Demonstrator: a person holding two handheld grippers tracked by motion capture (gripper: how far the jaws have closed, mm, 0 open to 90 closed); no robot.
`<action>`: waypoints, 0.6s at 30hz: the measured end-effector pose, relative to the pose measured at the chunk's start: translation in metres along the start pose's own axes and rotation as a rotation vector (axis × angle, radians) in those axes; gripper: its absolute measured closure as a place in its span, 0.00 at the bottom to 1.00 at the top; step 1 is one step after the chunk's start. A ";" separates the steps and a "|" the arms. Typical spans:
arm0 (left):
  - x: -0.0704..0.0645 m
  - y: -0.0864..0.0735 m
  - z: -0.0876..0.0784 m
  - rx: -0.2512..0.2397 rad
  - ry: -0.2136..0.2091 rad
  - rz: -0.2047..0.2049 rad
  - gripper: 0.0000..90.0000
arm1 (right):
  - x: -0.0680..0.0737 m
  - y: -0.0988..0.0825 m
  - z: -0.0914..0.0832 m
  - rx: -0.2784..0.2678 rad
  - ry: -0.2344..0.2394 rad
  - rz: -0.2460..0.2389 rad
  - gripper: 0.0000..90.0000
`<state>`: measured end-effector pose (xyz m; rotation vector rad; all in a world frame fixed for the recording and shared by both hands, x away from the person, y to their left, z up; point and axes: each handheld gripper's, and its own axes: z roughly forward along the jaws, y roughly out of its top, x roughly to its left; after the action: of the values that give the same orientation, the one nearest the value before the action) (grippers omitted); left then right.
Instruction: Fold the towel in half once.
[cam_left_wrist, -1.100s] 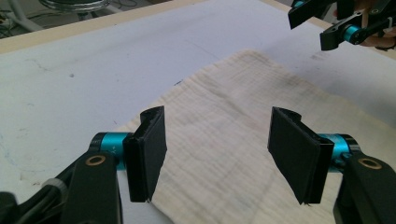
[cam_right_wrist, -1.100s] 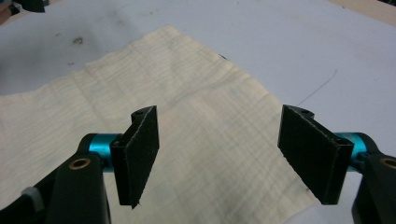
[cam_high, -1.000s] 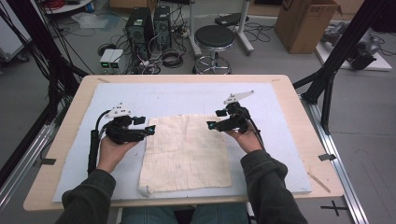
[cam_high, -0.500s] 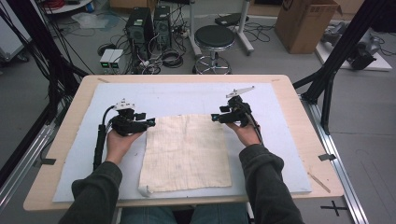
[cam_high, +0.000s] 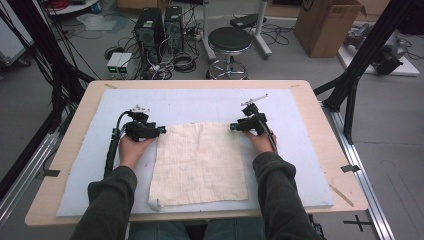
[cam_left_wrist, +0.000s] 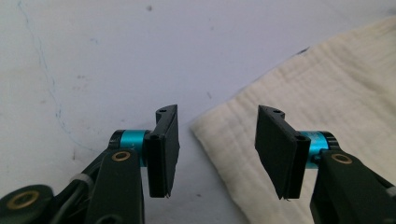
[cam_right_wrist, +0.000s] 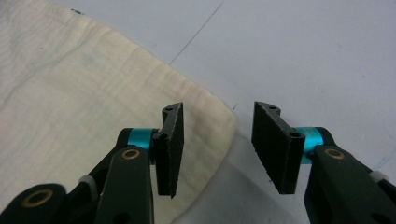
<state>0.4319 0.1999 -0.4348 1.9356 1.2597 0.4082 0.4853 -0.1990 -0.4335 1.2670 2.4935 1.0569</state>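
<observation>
Cream cloth (cam_high: 199, 164) lying flat on pale blue mat (cam_high: 310, 150), near edge toward person.

Left gripper (cam_high: 159, 131) sitting at cloth's far left corner; jaws spread, just been closing, corner lying between them, pads not pressing.

Left gripper view showing cloth corner (cam_left_wrist: 205, 126) tip between jaws, detail lost from high view.

Right gripper (cam_high: 234, 127) sitting at cloth's far right corner; jaws spread, just been closing, rounded corner (cam_right_wrist: 219, 122) between them, unpinched.

Cloth (cam_high: 199, 162) is cream with a faint grid weave, sitting on a pale blue-grey mat (cam_high: 200, 105) over a light wood table (cam_high: 310, 100). Both tools are black with teal bits, left tool (cam_left_wrist: 217, 149) and right tool (cam_right_wrist: 217, 149).
</observation>
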 end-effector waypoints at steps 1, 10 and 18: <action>0.000 0.000 0.003 -0.003 0.005 -0.006 0.56 | -0.001 -0.001 0.001 -0.005 -0.002 0.003 0.65; -0.007 0.001 0.012 0.012 0.031 0.012 0.93 | -0.003 0.000 -0.001 0.017 0.021 -0.011 0.93; -0.009 0.011 0.008 -0.029 0.024 0.029 0.97 | -0.006 0.002 -0.009 -0.029 0.024 -0.004 0.96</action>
<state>0.4398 0.1863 -0.4299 1.9316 1.2361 0.4628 0.4867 -0.2073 -0.4266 1.2480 2.4880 1.1100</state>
